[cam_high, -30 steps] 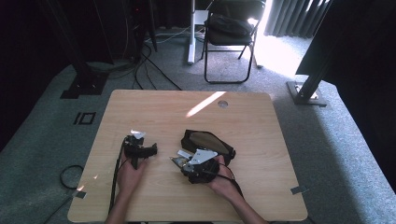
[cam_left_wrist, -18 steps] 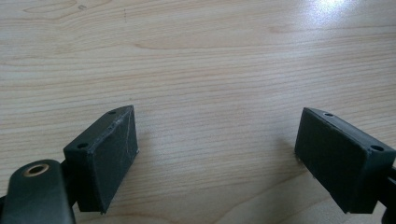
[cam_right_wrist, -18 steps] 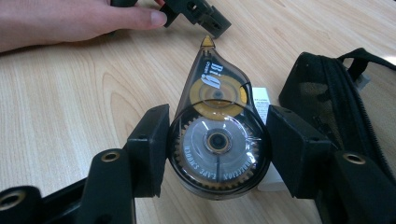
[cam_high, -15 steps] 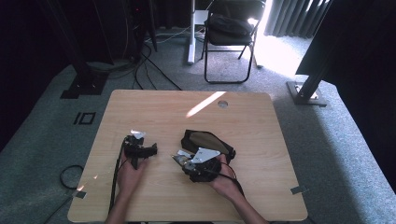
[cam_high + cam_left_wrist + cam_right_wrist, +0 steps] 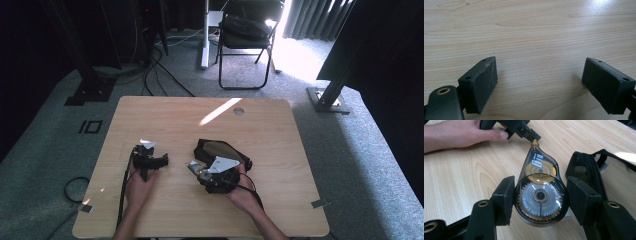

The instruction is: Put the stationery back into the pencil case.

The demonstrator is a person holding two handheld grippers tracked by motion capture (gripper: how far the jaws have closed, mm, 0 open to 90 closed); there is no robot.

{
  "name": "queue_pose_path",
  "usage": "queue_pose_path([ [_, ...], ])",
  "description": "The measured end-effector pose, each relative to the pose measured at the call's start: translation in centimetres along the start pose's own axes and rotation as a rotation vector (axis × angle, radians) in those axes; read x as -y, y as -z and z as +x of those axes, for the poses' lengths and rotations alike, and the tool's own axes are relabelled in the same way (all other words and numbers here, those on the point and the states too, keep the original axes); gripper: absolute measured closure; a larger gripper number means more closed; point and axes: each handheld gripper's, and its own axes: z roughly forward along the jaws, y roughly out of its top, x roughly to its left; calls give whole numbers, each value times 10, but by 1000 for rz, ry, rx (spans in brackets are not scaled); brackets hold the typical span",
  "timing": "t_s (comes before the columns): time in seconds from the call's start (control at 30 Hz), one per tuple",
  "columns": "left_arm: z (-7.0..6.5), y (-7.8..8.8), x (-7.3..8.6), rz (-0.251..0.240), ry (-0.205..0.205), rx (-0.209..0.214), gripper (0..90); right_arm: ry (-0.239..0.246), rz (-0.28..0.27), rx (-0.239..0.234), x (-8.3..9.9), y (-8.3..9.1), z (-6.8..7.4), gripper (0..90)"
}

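With the correction tape dispenser [image 5: 540, 195] seated between the right gripper [image 5: 540, 200] jaws beside the black pouch [image 5: 586, 167], squeeze evenly across its round body, while the left gripper [image 5: 544, 80] rests wide and empty on the surface [image 5: 536, 30].

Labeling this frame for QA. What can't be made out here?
- Grip contact: in the right gripper view the right tool brackets the correction tape dispenser; whether both jaws press it is unclear.
- Black pouch: its far end is cut by the right edge of that view; contents hidden by its own fabric.
- High view: the dispenser is too small and sits under the tool.
- Left tool: open over bare table; its body is cut off at the bottom edge.
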Motion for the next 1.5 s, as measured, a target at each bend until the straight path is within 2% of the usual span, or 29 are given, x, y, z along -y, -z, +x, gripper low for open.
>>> queue_pose_path([
  [1.5,0,0,0,2,-2,0,134,-40,-42,64,1,19,-19,416],
])
